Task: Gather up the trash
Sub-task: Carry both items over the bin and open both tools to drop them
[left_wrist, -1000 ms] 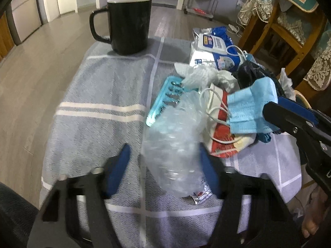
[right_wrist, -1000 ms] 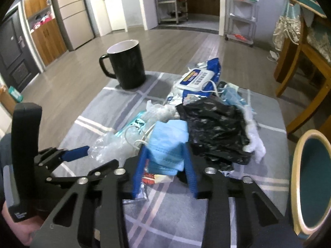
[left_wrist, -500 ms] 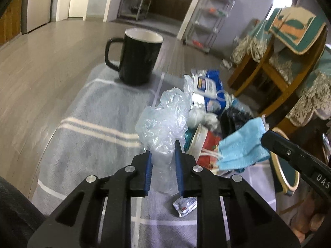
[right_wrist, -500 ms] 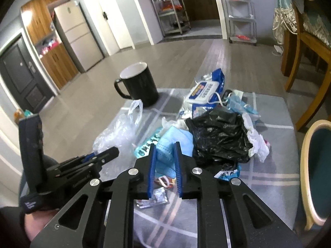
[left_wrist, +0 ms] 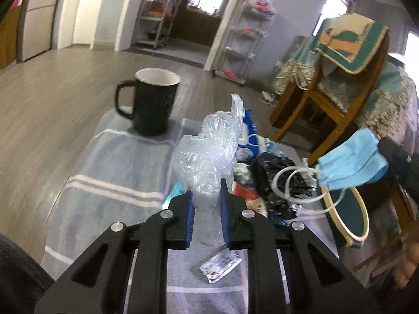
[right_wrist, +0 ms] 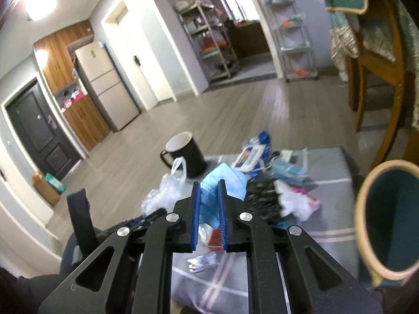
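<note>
A crumpled clear plastic bag (left_wrist: 209, 144) stands up out of my left gripper (left_wrist: 207, 191), which is shut on its lower part and holds it above the grey cloth-covered table (left_wrist: 110, 170). The jaws of my right gripper (right_wrist: 208, 185) are closing, and its pads pinch a blue face mask (right_wrist: 230, 180). In the left wrist view that mask (left_wrist: 351, 164) hangs at the right with its white ear loops dangling. The right wrist view shows the clear bag (right_wrist: 167, 191) at the left.
On the table lie a black plastic bag (left_wrist: 275, 167), a blue-and-white wipes pack (right_wrist: 251, 154), white tissue (right_wrist: 293, 201) and a small foil wrapper (left_wrist: 220, 263). A black mug (left_wrist: 154, 102) stands at the far end. A round teal chair seat (right_wrist: 390, 219) is at the right.
Both grippers closed, the left on the clear bag and the right on the blue mask. Both then rose and tilted up, lifting bag and mask off the pile.
</note>
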Motion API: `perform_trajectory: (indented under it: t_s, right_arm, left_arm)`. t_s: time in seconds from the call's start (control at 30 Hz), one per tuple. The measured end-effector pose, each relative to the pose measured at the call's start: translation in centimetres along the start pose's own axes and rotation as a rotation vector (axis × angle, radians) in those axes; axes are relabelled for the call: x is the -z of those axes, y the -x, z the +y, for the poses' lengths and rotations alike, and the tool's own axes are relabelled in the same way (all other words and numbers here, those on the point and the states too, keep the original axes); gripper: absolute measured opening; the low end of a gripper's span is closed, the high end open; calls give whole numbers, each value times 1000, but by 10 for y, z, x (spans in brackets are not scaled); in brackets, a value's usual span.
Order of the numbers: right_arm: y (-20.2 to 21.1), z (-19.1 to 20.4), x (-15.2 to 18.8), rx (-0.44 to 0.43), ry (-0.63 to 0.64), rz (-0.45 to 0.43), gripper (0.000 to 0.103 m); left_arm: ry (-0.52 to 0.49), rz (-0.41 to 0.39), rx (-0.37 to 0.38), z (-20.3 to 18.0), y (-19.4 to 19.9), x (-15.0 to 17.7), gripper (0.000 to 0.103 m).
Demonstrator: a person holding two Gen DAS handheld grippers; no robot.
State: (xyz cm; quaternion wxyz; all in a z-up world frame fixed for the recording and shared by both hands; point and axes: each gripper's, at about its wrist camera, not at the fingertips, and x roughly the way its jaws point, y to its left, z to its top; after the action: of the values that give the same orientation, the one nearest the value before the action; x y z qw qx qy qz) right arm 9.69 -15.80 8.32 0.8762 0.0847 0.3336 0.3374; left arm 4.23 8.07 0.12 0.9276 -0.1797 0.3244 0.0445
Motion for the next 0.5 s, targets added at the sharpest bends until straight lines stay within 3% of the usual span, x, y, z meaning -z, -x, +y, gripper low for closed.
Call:
perform_trajectory:
  t_s: [0.33,0.5]
  right_arm:
    - [64,-65,11,149,-90,-80,14]
    - [85,-105,21,238,-166,-115,14]
  left_arm:
    - [-94,-6,130,-46,10,-11,14]
    - [-162,39,248,-94,4,-17,14]
